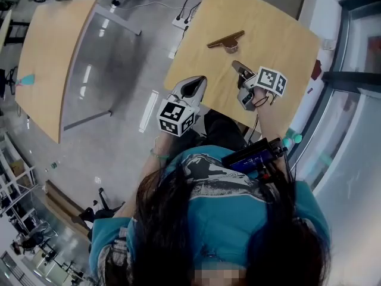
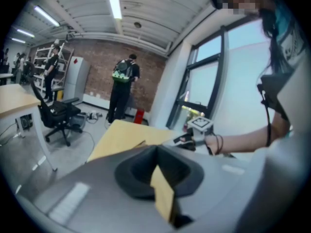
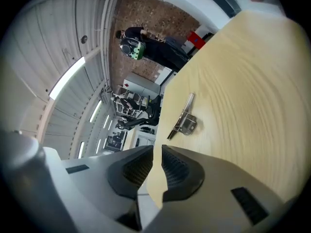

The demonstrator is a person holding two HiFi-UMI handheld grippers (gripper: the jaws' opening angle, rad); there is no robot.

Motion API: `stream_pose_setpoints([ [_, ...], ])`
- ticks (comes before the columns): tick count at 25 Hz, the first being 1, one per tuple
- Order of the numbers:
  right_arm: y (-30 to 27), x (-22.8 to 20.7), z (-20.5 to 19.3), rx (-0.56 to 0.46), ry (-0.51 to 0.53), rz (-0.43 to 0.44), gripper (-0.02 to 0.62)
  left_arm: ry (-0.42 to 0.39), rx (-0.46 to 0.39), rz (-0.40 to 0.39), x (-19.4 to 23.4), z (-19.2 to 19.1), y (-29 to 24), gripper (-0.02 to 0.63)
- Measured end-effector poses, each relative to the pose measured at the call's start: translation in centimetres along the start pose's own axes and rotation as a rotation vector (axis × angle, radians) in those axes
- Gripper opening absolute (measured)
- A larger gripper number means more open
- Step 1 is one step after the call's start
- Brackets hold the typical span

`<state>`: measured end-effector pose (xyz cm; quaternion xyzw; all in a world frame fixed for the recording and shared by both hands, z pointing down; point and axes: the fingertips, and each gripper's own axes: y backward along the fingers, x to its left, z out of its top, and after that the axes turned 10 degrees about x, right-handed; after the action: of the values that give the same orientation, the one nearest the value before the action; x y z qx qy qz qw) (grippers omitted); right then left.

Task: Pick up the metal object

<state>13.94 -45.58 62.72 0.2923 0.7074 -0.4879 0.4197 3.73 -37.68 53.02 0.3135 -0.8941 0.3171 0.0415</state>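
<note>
The metal object (image 1: 226, 40), a thin bar with a small bracket at its middle, lies flat on the far part of the light wooden table (image 1: 286, 34). In the right gripper view the metal object (image 3: 183, 119) lies just ahead of the jaws. My right gripper (image 1: 236, 65) hovers over the table a short way on the near side of it, shut and empty (image 3: 156, 152). My left gripper (image 1: 194, 88) hangs at the table's near left edge, off to the left of the object, shut with nothing in it (image 2: 156, 152). The left gripper view also catches the right gripper (image 2: 187, 140) over the tabletop.
A second wooden table (image 1: 53, 58) stands to the left across a grey floor. A power strip with cables (image 1: 181, 21) lies on the floor by the table's far left edge. Windows (image 1: 351, 100) run along the right. An office chair (image 2: 58, 115) and people (image 2: 124, 89) are far off.
</note>
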Motion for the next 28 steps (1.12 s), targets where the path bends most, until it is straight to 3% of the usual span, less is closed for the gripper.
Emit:
stream_pose_setpoints([
  [2,-1.0,-0.8,1.1,0.032,-0.044,0.021,0.059,0.001,0.008,0.007,0.1,0.2,-0.7,0.005],
  [4,-1.9,-1.6,2.3,0.040,-0.087,0.039,0.135,0.008,0.012,0.010,0.0,0.3,-1.3,0.005],
  [8,-3.4,-3.9,4.6,0.013,-0.187,0.029,0.155,0.017,0.030,0.011,-0.3,0.0,-1.8,0.005],
  [15,-6.2,-7.2,6.2,0.015,-0.309,-0.005,0.158,0.021,0.059,0.057,0.5,-1.0,-1.2,0.005],
  [20,-7.9,-6.8,7.0,-0.010,-0.408,0.058,0.156,0.037,0.055,0.095,1.3,-1.1,-0.5,0.005],
  [25,-9.3,-6.9,7.2,-0.002,-0.410,-0.002,0.152,0.045,0.052,0.121,2.2,-1.2,0.5,0.005],
  [28,-9.4,-7.0,7.1,-0.006,-0.415,-0.036,0.109,0.058,0.050,0.137,2.8,-1.3,1.2,0.005],
])
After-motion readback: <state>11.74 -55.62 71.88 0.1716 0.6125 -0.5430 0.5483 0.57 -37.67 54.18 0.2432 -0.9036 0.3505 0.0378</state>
